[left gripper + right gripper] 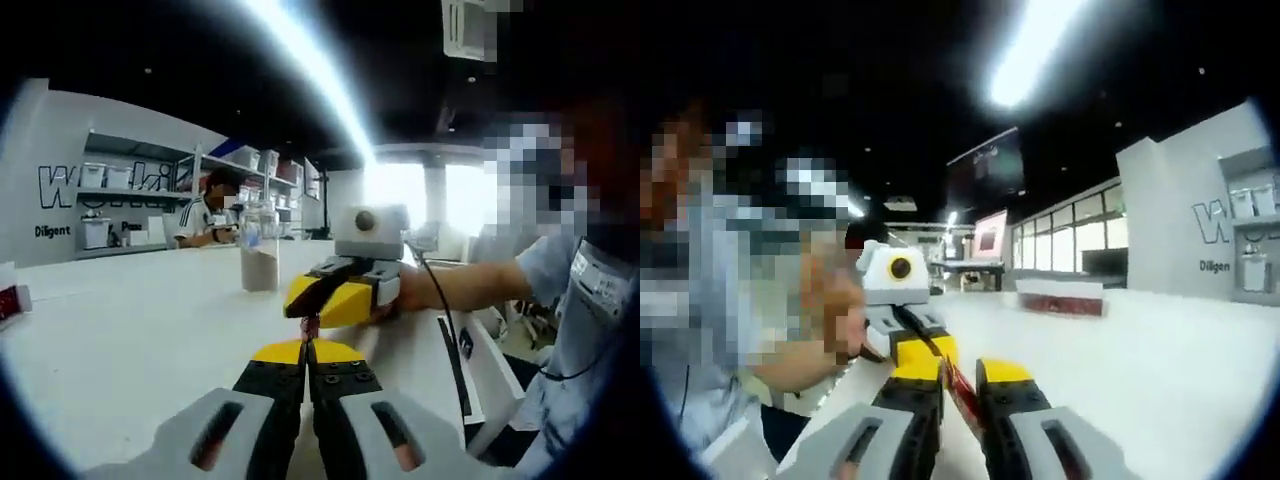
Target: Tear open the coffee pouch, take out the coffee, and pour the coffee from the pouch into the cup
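Closest in the left gripper view, the left tool has its two jaws pressed together on a thin red strip, the coffee pouch. Just past it, the right tool comes in from the right and bites the same pouch from the other end. So the pouch hangs in the air between the two tools, above the white worktop.

In the right gripper view the right tool pinches the red pouch between its yellow tips, and the left tool meets it nose to nose.

The pouch is tiny and blurry, so I cannot tell if it is torn yet. It looks like the tearing step is just being done. Taking out the coffee and pouring it are left to do.

Farther back on the worktop stands a clear cup, with what may be brown powder low inside. Behind it a person sits by the shelves.
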